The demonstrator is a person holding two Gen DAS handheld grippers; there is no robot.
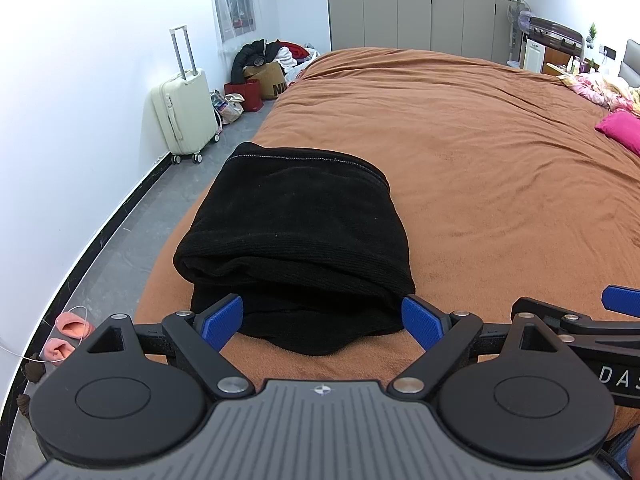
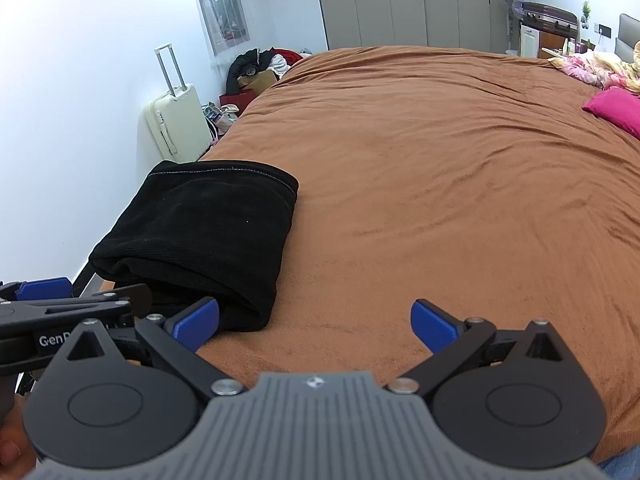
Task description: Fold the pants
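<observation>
the black pants [image 1: 292, 240] lie folded into a thick, compact stack near the left edge of a bed covered with a rust-brown blanket [image 1: 460, 152]. the top layer ends in a stitched hem that runs across the far side of the stack, and the rounded fold of the layers faces the cameras on the near side.

the left gripper [image 1: 322, 318] sits low at the near end of the stack with its jaws spread wide, one blue pad [image 1: 222, 320] at the left corner of the pants and the other at the right corner. the pads look to be just beside or touching the cloth, but they do not pinch it. the near edge of the pants bulges out between the two fingers.

the right gripper [image 2: 316, 324] is also spread wide, and hovers over bare blanket just to the right of the pants. its left blue pad [image 2: 196, 322] is just beside the near right corner of the stack, and nothing lies between its fingers except the blanket. the two grippers are close side by side; each shows at the edge of the other's view.

on the grey floor to the left of the bed stands a cream suitcase [image 1: 184, 108] with its handle pulled up, against the white wall. beyond it is a heap of clothes and bags [image 1: 268, 64]. a pink cushion [image 1: 620, 128] lies on the far right of the bed, and grey wardrobe doors [image 1: 416, 16] line the back wall.
</observation>
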